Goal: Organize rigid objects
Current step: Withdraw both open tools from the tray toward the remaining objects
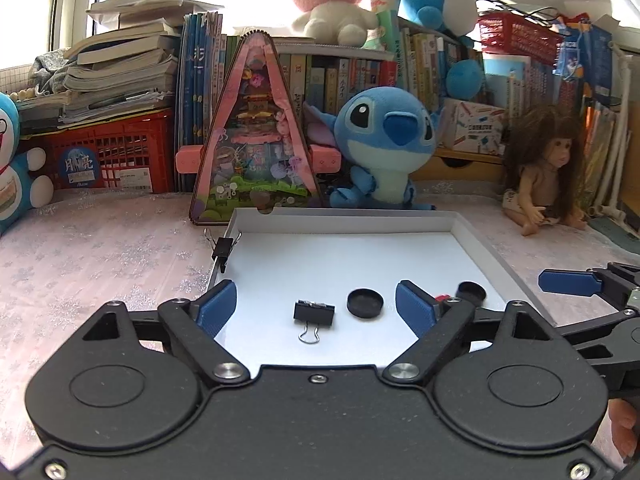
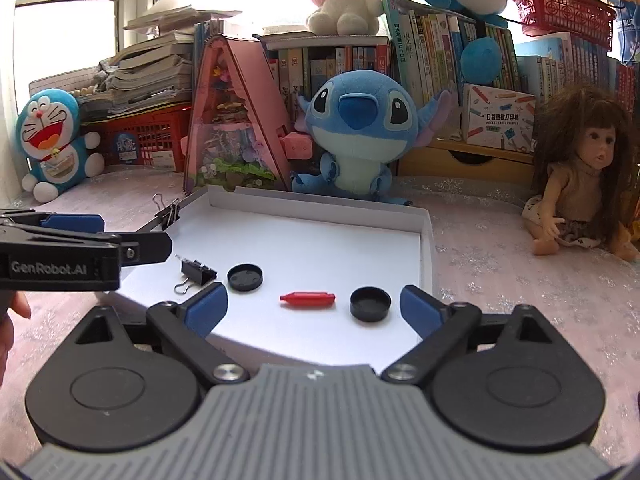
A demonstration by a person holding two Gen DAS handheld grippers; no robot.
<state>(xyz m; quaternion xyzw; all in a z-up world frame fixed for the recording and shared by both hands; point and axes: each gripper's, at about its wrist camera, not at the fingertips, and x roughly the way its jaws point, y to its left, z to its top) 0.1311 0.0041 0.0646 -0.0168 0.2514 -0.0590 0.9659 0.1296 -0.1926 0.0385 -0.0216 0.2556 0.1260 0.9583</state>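
Note:
A white tray [image 1: 344,220] [image 2: 424,248] lies on the pink cloth. In it lie a black binder clip [image 1: 314,314] [image 2: 197,271], a black round cap [image 1: 365,303] [image 2: 245,277], a second black cap [image 1: 471,291] [image 2: 370,304] and a red pen-like piece [image 2: 307,299]. Another binder clip [image 1: 222,249] [image 2: 170,211] is clamped on the tray's left rim. My left gripper [image 1: 316,308] is open and empty above the tray's near edge, with the loose clip between its fingers. My right gripper [image 2: 314,308] is open and empty, with the red piece and second cap between its fingers.
A Stitch plush [image 1: 380,148] [image 2: 356,128] and a pink triangular toy house [image 1: 254,136] [image 2: 236,120] stand just behind the tray. A doll [image 1: 544,168] [image 2: 580,172] sits at the right, a Doraemon plush [image 2: 56,140] at the left. Books and red crates line the back.

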